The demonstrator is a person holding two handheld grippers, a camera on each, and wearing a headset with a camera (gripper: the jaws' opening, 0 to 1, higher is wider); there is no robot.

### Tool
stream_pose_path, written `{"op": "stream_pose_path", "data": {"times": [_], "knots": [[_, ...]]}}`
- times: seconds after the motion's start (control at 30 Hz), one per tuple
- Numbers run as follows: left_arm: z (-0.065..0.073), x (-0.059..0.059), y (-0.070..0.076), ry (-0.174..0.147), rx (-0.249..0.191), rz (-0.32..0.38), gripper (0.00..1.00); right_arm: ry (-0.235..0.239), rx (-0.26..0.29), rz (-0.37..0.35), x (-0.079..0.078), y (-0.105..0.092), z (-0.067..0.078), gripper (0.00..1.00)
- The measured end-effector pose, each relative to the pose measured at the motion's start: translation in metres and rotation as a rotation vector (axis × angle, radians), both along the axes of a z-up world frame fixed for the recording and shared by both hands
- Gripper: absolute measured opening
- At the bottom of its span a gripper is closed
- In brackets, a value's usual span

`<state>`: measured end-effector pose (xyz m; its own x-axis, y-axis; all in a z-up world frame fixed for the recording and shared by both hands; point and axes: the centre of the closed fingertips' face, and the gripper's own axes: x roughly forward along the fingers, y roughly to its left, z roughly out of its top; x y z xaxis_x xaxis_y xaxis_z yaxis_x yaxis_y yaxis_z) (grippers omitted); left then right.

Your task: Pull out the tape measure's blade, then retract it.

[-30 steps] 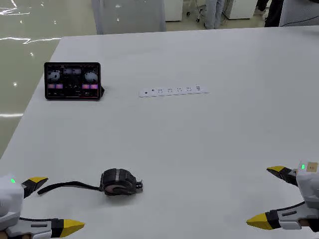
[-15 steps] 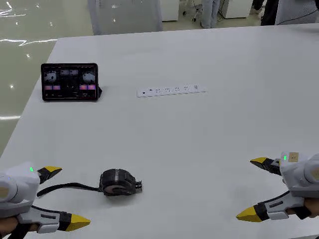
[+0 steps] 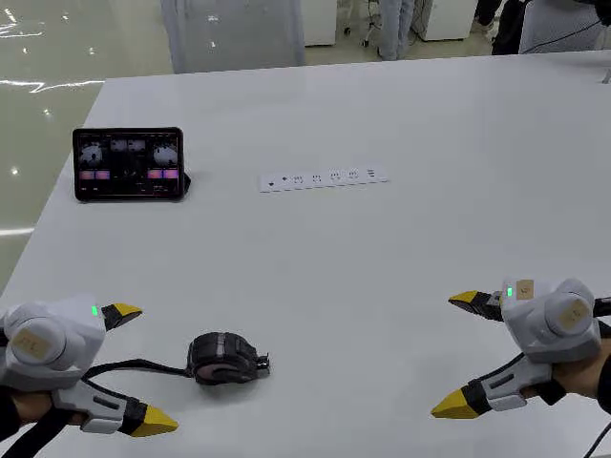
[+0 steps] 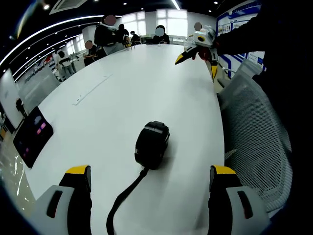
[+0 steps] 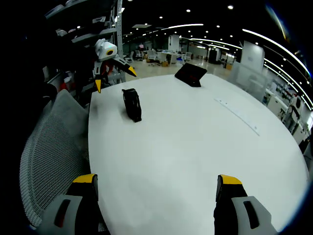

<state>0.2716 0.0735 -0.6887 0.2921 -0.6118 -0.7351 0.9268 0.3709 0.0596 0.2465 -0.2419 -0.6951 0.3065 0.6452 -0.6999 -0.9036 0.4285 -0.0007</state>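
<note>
Resting at the near left of the white table (image 3: 382, 248), the tape measure (image 3: 225, 358) is a small dark case. Its black wrist strap (image 3: 153, 364) trails left toward the left gripper (image 3: 145, 366). This gripper has its jaws spread wide, with the case just beyond the tips and not touched. The right gripper (image 3: 454, 355) is well apart on the right, also spread and holding nothing.

I judge the case to be compact, rigid and rather heavy for its size. Its rounded shell may slip, so the left jaws should close across the flat sides. The blade is probably thin, springy steel. The right gripper should pinch the small end hook (image 3: 266, 361), which seems to stick out at the right of the case — and guide it back slowly, because the spring pulls hard.
</note>
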Motion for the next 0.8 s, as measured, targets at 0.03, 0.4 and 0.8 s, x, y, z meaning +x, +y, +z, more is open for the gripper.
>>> {"op": "stream_pose_path", "data": {"times": [0.03, 0.4, 0.8], "knots": [[0.0, 0.001, -0.002, 0.003, 0.006, -0.007, 0.99, -0.001, 0.0, 0.004, 0.001, 0.001, 0.001, 1.0], [0.0, 0.007, -0.031, 0.012, 0.026, -0.099, 0.99, -0.015, -0.027, 0.058, 0.013, 0.019, 0.003, 1.0], [-0.027, 0.011, -0.039, 0.049, 0.134, -0.179, 0.99, -0.027, -0.05, 0.147, 0.021, 0.054, -0.001, 1.0]]}}
